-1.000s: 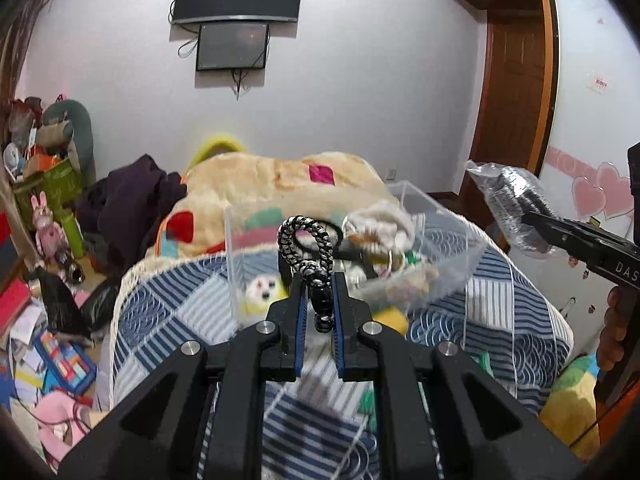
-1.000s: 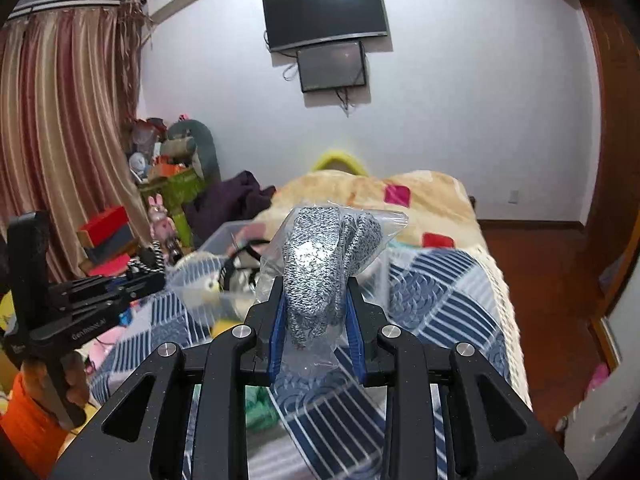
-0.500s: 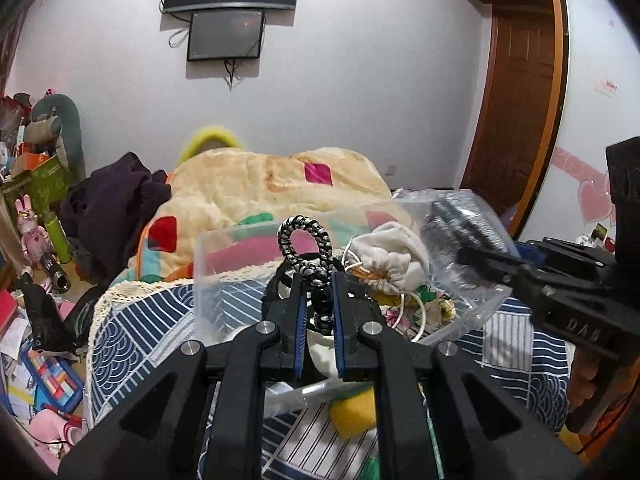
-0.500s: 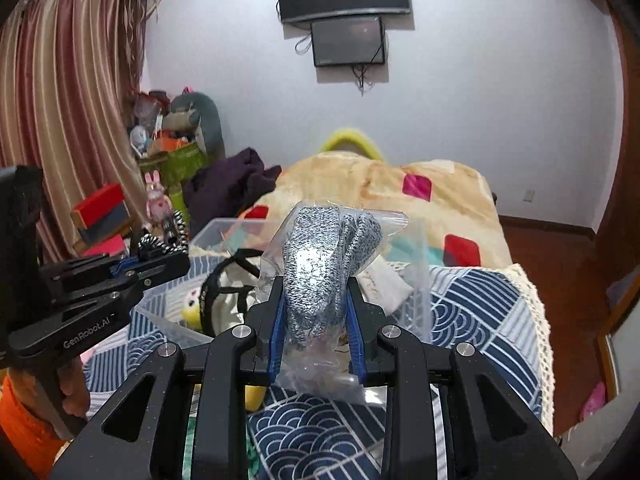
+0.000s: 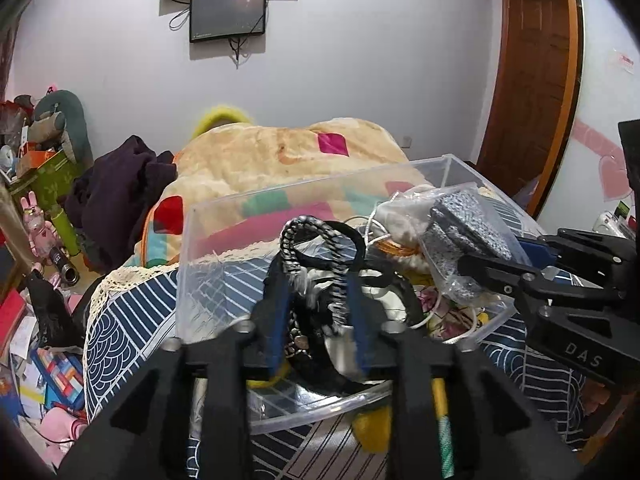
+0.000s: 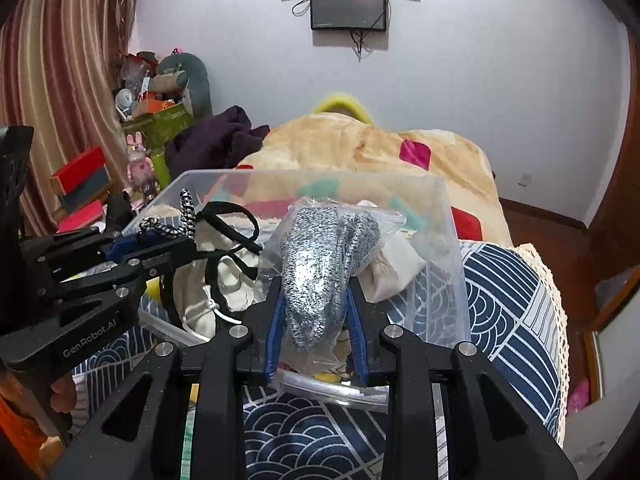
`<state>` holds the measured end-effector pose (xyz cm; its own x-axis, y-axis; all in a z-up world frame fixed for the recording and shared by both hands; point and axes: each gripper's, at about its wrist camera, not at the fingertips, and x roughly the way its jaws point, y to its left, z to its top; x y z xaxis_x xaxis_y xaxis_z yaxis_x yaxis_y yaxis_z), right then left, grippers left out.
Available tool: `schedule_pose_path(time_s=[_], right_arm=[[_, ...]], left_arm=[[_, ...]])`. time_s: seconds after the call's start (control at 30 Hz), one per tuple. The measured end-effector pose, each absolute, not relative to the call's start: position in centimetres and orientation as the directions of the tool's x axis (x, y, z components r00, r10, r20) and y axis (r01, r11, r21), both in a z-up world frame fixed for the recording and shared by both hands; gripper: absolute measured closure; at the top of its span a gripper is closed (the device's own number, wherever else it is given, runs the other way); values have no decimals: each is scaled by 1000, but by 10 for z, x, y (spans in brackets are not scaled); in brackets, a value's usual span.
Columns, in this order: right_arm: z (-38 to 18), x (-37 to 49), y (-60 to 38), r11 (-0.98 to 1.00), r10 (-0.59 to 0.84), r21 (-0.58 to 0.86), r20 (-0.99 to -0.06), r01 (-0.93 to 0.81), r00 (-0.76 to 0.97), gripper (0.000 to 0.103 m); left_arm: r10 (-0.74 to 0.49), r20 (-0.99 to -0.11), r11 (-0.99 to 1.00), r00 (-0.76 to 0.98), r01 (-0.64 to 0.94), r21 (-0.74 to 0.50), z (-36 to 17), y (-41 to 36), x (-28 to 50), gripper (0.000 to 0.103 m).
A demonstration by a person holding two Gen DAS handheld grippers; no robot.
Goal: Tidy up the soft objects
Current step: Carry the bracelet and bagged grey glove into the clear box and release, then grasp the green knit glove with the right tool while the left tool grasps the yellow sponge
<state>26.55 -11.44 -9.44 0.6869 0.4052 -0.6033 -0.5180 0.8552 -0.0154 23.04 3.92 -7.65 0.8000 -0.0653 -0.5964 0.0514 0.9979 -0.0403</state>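
A clear plastic bin point(image 5: 224, 216) point(image 6: 448, 216) sits on the bed and holds white pouches and black straps. My left gripper point(image 5: 318, 280) point(image 6: 160, 240) is over the bin with its jaws spread. A black-and-white braided cord point(image 5: 304, 236) point(image 6: 186, 210) still hangs between them, blurred. My right gripper point(image 6: 314, 300) point(image 5: 466, 264) is shut on a clear bag of grey knit fabric point(image 6: 320, 264) point(image 5: 460, 224) and holds it over the bin's right side.
A blue-and-white patterned bedspread point(image 6: 500, 300) lies under the bin and a beige blanket point(image 5: 280, 148) lies behind it. A dark garment point(image 5: 120, 184) is heaped at the left. Toys and boxes point(image 5: 36, 360) clutter the floor at the left. A wooden door point(image 5: 532, 80) stands at the right.
Both grippers moved forward over the bin. My left jaws have opened and the braided cord is slipping down. My right gripper brought the bag in over the bin.
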Motion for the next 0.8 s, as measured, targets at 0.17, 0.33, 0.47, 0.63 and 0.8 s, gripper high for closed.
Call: schedule_pose_path(time_s=[0.17,0.33,0.47,0.63,0.8], right_arm=[[-89,257,-115,865,383,-48,-581,-500,718,33],[-78,243,-123,867,391,-59,-534,-494,750,30],[-69,233,-133,867,415,-30,-509,-497,754,24],[-65,215,-135,854,453,-4,-489,-521,746,22],[-83,196,-127,826,483,5,-522,-564,703,22]], left_arm=[[-42,-580,999,814,28,-33,-73,40,223,48],[-42,-559,999,828,22,-42,-66,43,210,34],[-44,-529,998,848,21,-51,-55,44,196,24],[-52,-491,998,870,27,-57,-42,44,173,10],[-75,-497,996,864,47,-69,-44,45,154,5]])
